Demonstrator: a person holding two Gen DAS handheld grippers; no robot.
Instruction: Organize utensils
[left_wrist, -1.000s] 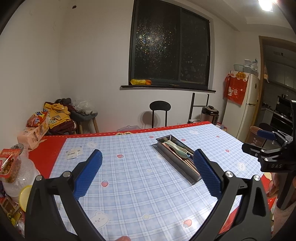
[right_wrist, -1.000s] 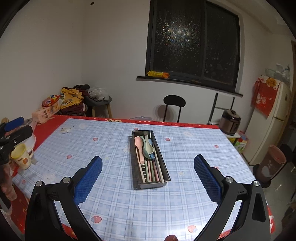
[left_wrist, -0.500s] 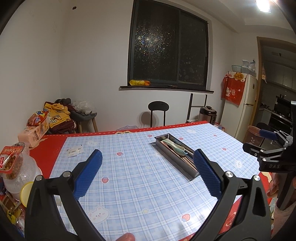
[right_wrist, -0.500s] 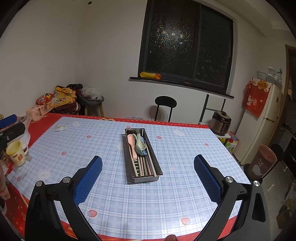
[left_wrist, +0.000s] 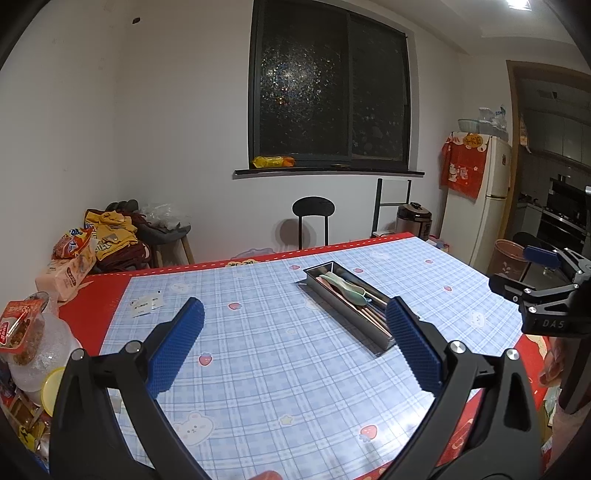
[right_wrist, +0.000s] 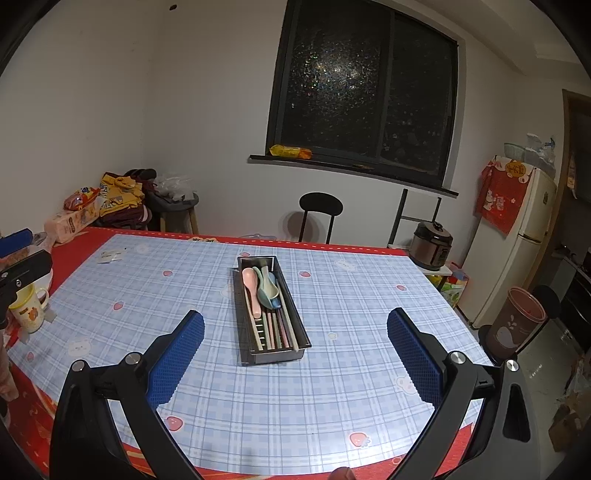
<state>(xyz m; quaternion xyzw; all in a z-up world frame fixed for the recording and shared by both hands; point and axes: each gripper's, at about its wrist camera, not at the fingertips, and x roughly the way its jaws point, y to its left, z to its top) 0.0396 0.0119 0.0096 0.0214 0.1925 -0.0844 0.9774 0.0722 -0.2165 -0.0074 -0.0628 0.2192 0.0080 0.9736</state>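
A long metal utensil tray (right_wrist: 301, 334) (left_wrist: 334, 301) sits mid-table on the blue checked cloth. In it lie a pink spoon (right_wrist: 250, 286), a green spoon (right_wrist: 266, 291), a blue spoon and several chopsticks (right_wrist: 275, 326). My right gripper (right_wrist: 295, 341) is open and empty, held above the table's near edge, well short of the tray. My left gripper (left_wrist: 295, 332) is open and empty, above the table left of the tray. The right gripper also shows at the right edge of the left wrist view (left_wrist: 543, 280).
A mug (right_wrist: 27, 308) and a snack jar (left_wrist: 22, 332) stand at the table's left edge. A black chair (right_wrist: 320, 206) stands behind the table. A rice cooker (right_wrist: 432, 240), a fridge (right_wrist: 517, 236) and a bin (right_wrist: 515, 321) stand to the right.
Both grippers have drawn back and risen from the table, so the tray looks smaller and farther. Both stay open and empty.
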